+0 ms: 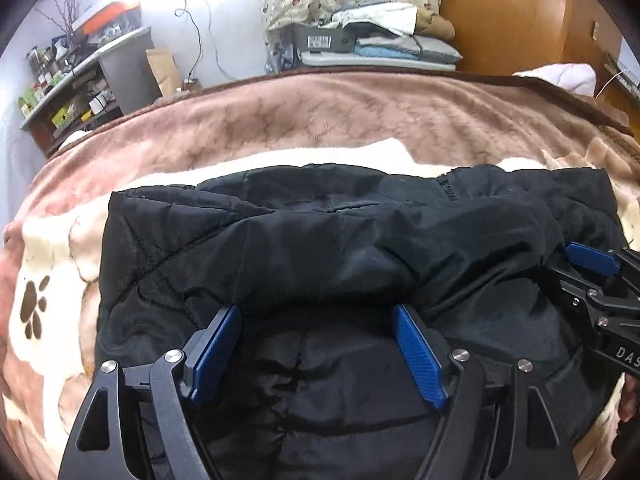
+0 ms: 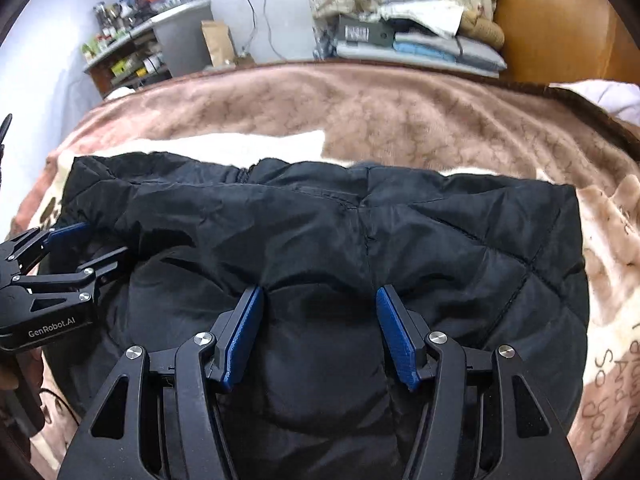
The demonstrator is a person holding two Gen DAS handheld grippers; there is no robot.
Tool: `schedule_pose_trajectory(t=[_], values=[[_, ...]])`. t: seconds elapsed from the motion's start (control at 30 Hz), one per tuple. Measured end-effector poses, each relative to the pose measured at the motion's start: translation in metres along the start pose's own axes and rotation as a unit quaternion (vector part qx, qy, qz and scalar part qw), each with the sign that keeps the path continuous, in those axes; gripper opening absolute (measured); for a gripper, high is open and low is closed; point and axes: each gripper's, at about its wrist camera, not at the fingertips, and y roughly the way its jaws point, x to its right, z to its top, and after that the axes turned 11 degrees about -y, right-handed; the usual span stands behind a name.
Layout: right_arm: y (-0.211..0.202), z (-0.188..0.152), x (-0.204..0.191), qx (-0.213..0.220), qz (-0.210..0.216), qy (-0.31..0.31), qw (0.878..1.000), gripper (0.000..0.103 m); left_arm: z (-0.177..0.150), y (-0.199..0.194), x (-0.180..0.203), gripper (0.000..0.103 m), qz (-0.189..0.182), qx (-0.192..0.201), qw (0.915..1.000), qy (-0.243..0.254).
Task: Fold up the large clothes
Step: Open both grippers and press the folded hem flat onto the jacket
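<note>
Jacket (image 1: 340,240): black, quilted, puffy — folded into a wide bundle, creased.
Place: middle of the blanket (image 1: 320,120) on the bed.
My left claw (image 1: 318,312): open over it.
My right claw (image 2: 320,292): open — tips at the fabric.

Paw-print plush blanket (image 1: 320,120), cluttered shelf (image 1: 68,92), brown paper bag (image 2: 216,44), stacked folded linens (image 1: 400,46), wooden door (image 1: 512,16)

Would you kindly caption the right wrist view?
Right tongs pressing open into a black padded jacket on a blanket.
</note>
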Motion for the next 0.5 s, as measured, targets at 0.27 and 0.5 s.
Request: schedule_pose_trajectory(t=[0.27, 0.5], values=[[0.032, 0.002, 0.007, -0.053, 0.017, 0.019, 0.998, 0.059, 0.002, 0.022, 0.002, 0.079, 0.011, -0.017, 0.9998, -0.001], [0.032, 0.001, 0.002, -0.058, 0.008, -0.001, 0.998, 0.059, -0.002, 0.016, 0.004, 0.078, 0.017, -0.004, 0.9998, -0.003]])
